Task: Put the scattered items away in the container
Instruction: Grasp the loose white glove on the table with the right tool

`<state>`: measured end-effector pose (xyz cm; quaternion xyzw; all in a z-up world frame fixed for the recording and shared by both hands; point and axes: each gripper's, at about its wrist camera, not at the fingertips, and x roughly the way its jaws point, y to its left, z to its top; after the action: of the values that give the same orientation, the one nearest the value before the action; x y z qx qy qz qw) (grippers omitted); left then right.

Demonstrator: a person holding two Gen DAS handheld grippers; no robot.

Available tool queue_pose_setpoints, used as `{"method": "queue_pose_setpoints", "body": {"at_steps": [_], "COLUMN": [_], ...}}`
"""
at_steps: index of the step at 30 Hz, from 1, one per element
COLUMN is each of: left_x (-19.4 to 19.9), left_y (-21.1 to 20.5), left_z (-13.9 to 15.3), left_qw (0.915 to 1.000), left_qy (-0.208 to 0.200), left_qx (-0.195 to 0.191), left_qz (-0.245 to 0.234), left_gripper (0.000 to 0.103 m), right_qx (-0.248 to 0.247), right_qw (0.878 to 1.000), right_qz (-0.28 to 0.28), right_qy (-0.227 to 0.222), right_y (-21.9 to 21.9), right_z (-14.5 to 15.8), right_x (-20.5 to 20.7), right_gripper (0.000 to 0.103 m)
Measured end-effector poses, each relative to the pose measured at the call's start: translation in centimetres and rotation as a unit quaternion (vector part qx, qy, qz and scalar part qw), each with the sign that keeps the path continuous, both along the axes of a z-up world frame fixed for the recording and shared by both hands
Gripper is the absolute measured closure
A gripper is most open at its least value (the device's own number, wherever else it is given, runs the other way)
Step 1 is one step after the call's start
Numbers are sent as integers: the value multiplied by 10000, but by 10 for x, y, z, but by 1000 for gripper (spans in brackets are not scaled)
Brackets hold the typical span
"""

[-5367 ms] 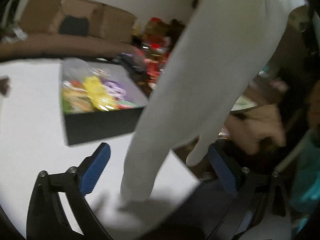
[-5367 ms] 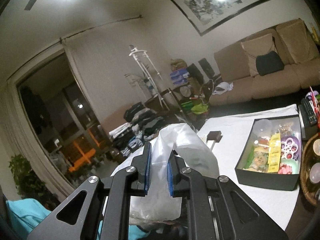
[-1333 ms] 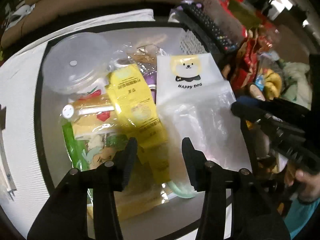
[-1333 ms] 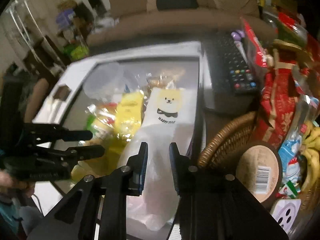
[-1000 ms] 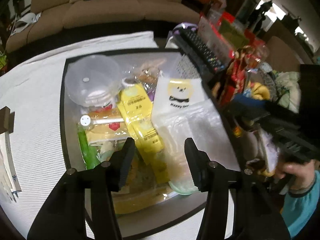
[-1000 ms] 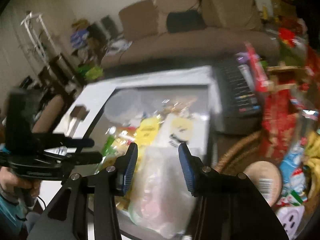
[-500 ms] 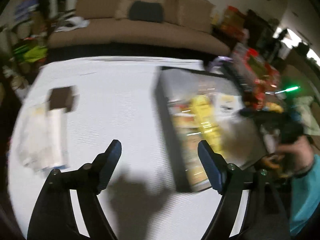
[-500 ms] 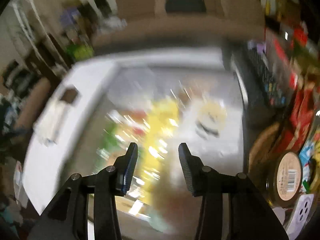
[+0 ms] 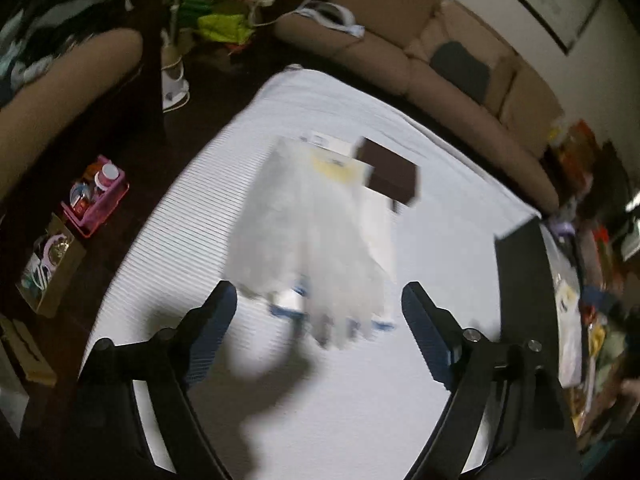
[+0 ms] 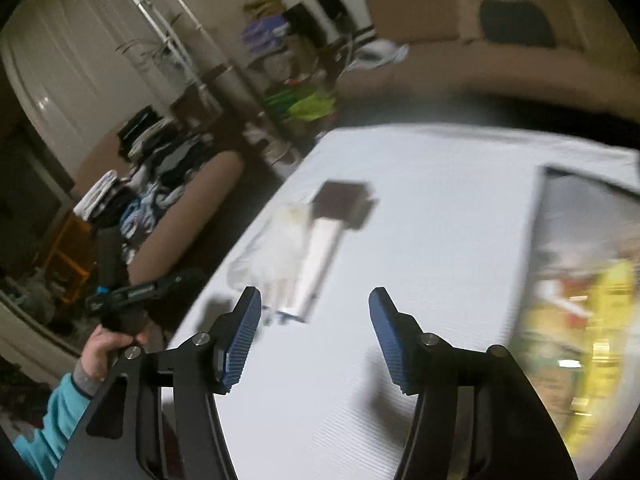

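Observation:
A clear plastic bag (image 9: 308, 240) lies on the white table (image 9: 440, 280), over a flat white packet (image 9: 378, 232) and beside a small dark brown box (image 9: 390, 176). My left gripper (image 9: 320, 312) hovers just short of the bag, its jaws opening wide with nothing pressed between them. In the right wrist view the same bag (image 10: 280, 248), packet (image 10: 316, 272) and box (image 10: 344, 200) lie ahead. The right gripper (image 10: 316, 312) is over bare table, jaws opening and empty. The black container (image 10: 538, 220) with yellow packets (image 10: 600, 320) is at the right edge.
A tan sofa (image 9: 460, 72) runs behind the table. A brown armchair (image 9: 60, 92) and a pink basket (image 9: 96, 200) on the dark floor flank the table's left side. A hand in a teal sleeve (image 10: 100, 352) holds the left gripper there.
Both views have swung left, away from the container and over to the white table. Both grippers have widened. The dog-print bag stays in the container.

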<state>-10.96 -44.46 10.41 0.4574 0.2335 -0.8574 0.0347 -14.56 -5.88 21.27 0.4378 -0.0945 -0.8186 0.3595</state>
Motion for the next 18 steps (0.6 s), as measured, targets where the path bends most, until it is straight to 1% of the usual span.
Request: {"method": "queue_pose_setpoints", "body": {"at_steps": [2, 4, 5, 7, 9, 11, 12, 13, 15, 17, 18], "left_x": [-9, -20, -23, -31, -35, -37, -38, -41, -45, -47, -47], "left_y": [-24, -43, -51, -64, -78, -86, -87, -86, -80, -71, -68], "left_z": [-16, -34, -42, -59, -74, -88, -95, -101, -109, -110, -109], "left_qw": [9999, 9996, 9994, 9981, 9952, 9889, 9851, 9823, 9824, 9843, 9824], "left_qy": [-25, -82, -105, -100, -15, 76, 84, 69, -6, 28, 88], "left_qx": [95, 152, 226, 492, 863, 1392, 1646, 1818, 1835, 1754, 1864], "left_qz": [105, 210, 250, 344, 454, 515, 489, 440, 336, 194, 119], "left_gripper": [19, 19, 19, 19, 19, 19, 19, 19, 19, 18, 18], "right_qx": [-121, -203, -271, -451, -597, -672, -757, -825, -864, -835, -915], "right_qw": [9996, 9990, 9984, 9966, 9950, 9936, 9913, 9891, 9857, 9856, 9842], "right_qz": [138, 192, 210, 182, 127, -54, -123, -180, -223, -182, -137], "right_qy": [-195, -335, -443, -660, -795, -907, -1070, -1207, -1427, -1460, -1510], "right_y": [-36, -63, -78, -96, -113, -125, -130, -133, -142, -150, -154], "right_z": [-20, -40, -52, -70, -86, -105, -116, -124, -141, -150, -154], "right_x": [-8, -20, -27, -40, -53, -67, -74, -77, -82, -81, -80], "right_gripper": [44, 44, 44, 44, 44, 42, 42, 42, 42, 42, 42]}}
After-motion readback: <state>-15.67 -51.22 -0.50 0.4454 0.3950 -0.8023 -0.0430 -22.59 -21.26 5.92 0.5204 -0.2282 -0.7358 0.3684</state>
